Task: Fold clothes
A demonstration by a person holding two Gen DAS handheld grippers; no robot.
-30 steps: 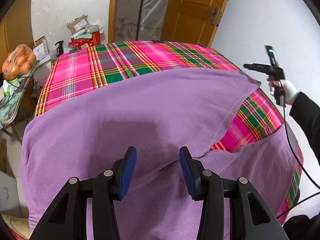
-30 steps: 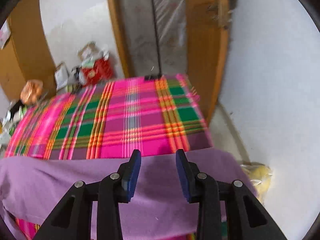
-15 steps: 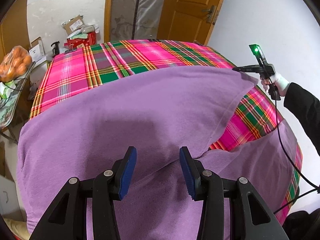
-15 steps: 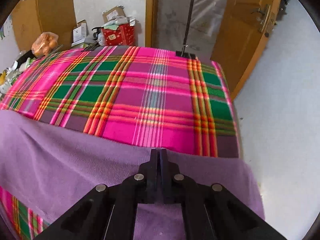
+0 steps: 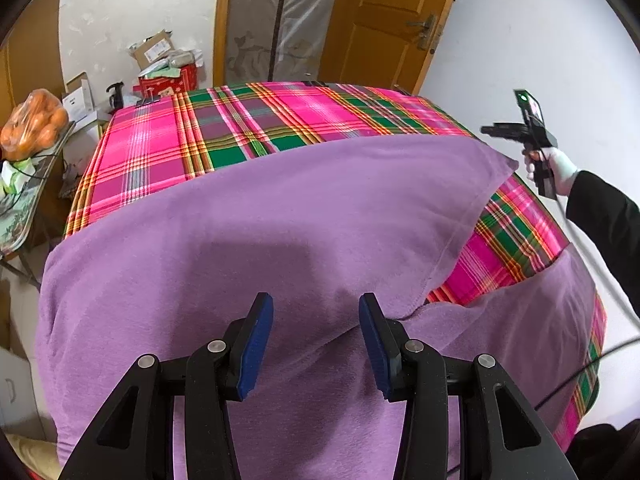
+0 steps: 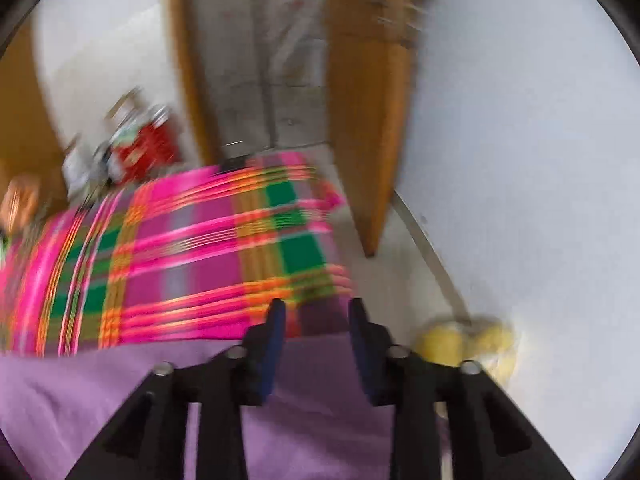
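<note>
A large purple cloth (image 5: 280, 220) lies on the table under a pink and green plaid cover (image 5: 180, 140). Its far layer is folded over, with one corner ending at the right near the table edge. My left gripper (image 5: 315, 304) hovers open over the near middle of the cloth, holding nothing. My right gripper (image 5: 492, 132), held in a white-gloved hand (image 5: 560, 168), hangs just beyond that right corner. In the blurred right wrist view the right gripper (image 6: 317, 308) stands open above the purple cloth's (image 6: 120, 392) edge, with the plaid cover (image 6: 180, 260) beyond.
A bag of oranges (image 5: 34, 124) sits on a side stand at the left. Cardboard and red boxes (image 5: 168, 68) are piled behind the table beside a wooden door (image 5: 392, 20). A yellow bundle (image 6: 464, 344) lies on the floor at the right. A black cable (image 5: 592, 256) trails from the right gripper.
The right gripper, shut at the cloth's edge half a second ago, now stands open and has swung up and away. The left gripper has stayed open in place.
</note>
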